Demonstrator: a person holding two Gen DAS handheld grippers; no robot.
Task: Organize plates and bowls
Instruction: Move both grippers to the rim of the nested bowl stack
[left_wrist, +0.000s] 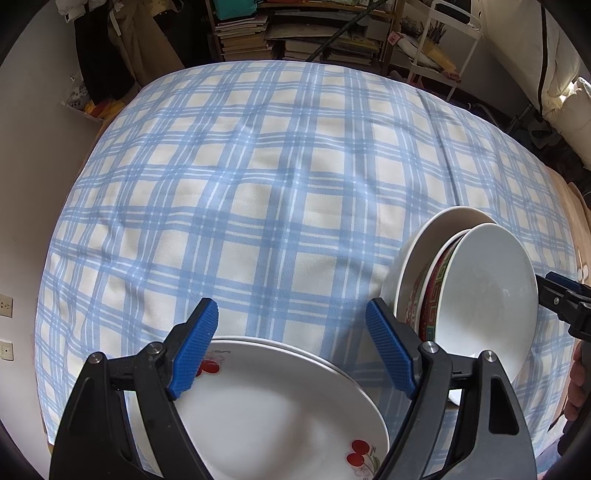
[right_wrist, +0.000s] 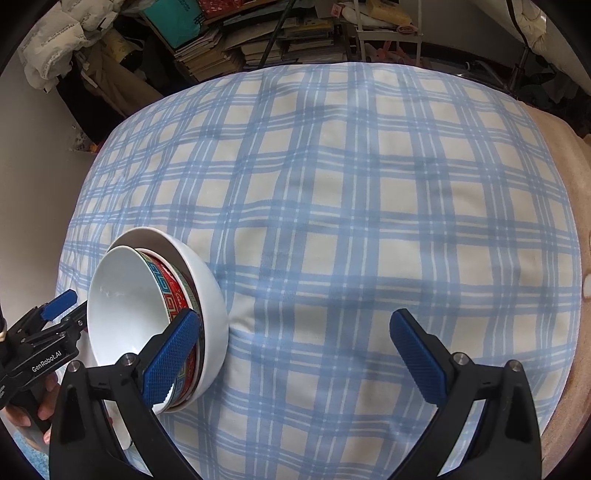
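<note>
Three nested ceramic bowls are sitting at four o'clock in the left wrist view: a plain white inner bowl (left_wrist: 487, 295), a red patterned middle bowl (left_wrist: 432, 295), a larger white outer bowl (left_wrist: 424, 236). White cherry-printed plates (left_wrist: 266, 406) are lying stacked at six o'clock.

Bowls: three nested round ceramic ones, just left of the right gripper's left finger: large plain white outer bowl (right_wrist: 212, 295), red patterned middle bowl (right_wrist: 177, 295), smaller plain white inner bowl (right_wrist: 125, 306).
Plates: two stacked, under the left gripper: white round cherry-print plate (left_wrist: 280, 413) on white lower plate (left_wrist: 343, 369).
</note>
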